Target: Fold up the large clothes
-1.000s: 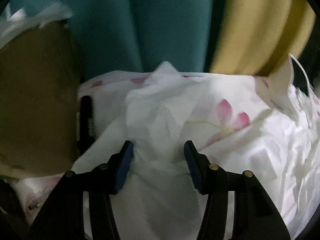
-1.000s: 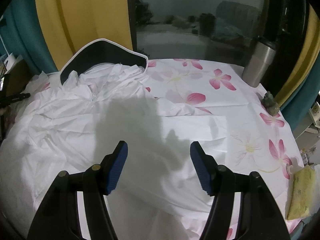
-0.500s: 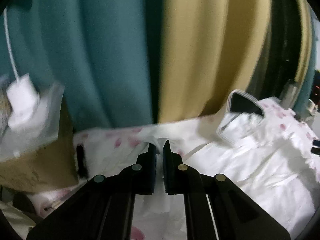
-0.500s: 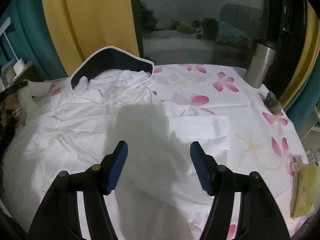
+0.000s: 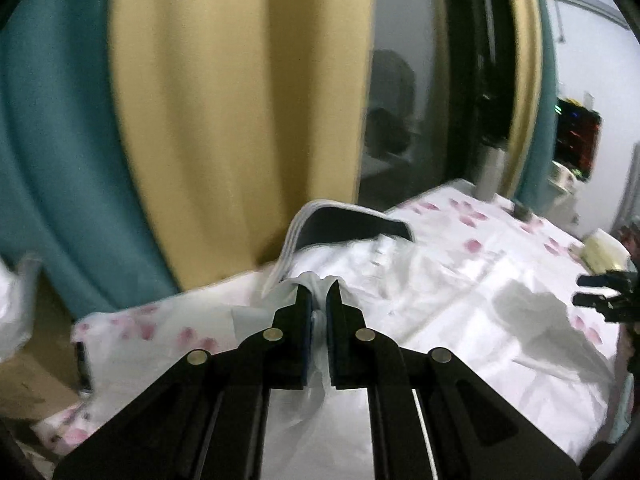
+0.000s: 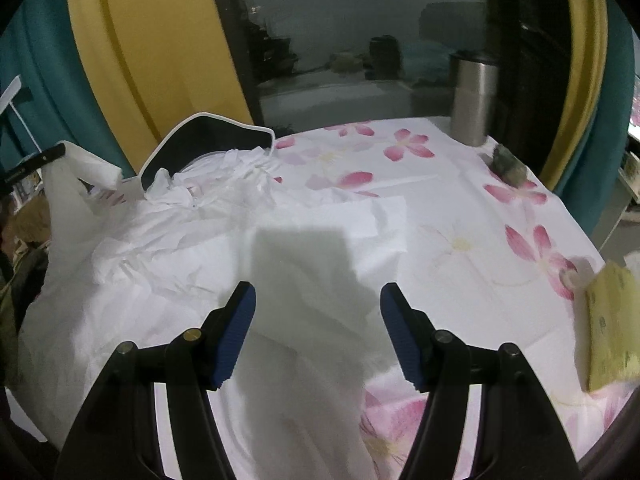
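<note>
Closest to me, my left gripper (image 5: 319,300) is clamped tight on a pinch of the white garment (image 6: 192,256), a tuft of cloth bunched between its blue pads and lifted off the table. My right gripper (image 6: 318,312) hangs with its jaws wide and nothing between them, over the garment's near half. The garment lies spread and rumpled on the flowered tablecloth (image 6: 500,216), its dark collar (image 6: 208,136) at the far edge by the yellow curtain (image 6: 152,52). Farther off stands a steel tumbler (image 6: 472,100).

My worry is that the pinch is thin, so the cloth could slip out if I pull hard, or the drag could wrinkle the tablecloth too.

A second ago the left jaws stood wide, low over the cloth; now they have closed and risen. The right jaws' gap is unchanged.
</note>
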A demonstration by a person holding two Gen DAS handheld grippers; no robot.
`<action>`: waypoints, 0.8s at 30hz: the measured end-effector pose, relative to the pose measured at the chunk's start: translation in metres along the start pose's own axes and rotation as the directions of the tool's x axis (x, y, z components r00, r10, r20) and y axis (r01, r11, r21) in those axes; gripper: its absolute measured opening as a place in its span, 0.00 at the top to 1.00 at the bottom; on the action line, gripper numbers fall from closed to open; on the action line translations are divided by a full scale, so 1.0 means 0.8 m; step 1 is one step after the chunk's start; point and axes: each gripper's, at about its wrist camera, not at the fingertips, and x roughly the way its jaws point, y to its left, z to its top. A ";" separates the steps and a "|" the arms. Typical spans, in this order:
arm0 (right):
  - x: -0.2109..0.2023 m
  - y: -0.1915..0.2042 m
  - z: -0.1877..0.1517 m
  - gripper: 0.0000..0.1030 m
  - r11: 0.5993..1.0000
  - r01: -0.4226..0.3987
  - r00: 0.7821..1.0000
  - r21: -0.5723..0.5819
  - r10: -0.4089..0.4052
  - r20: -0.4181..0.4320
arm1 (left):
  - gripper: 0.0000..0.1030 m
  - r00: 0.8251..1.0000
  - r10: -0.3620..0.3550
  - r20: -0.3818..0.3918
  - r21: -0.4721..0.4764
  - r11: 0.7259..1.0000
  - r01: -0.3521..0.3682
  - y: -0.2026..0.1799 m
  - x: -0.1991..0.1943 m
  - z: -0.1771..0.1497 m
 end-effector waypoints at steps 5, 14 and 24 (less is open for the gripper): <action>-0.001 -0.014 -0.017 0.37 1.000 -0.008 1.000 0.027 0.008 -0.013 | 0.58 0.992 -0.076 -0.099 0.029 0.996 0.079 -0.051 0.034 -0.034; 0.024 0.023 0.002 0.37 0.995 -0.084 0.996 -0.053 0.082 -0.032 | 0.41 0.989 -0.100 -0.113 -0.029 0.995 0.097 -0.027 0.002 -0.088; 0.111 0.152 0.074 0.41 0.942 -0.235 0.969 -0.238 0.210 -0.127 | 0.41 0.993 -0.007 -0.115 -0.244 0.969 -0.022 0.088 -0.019 -0.151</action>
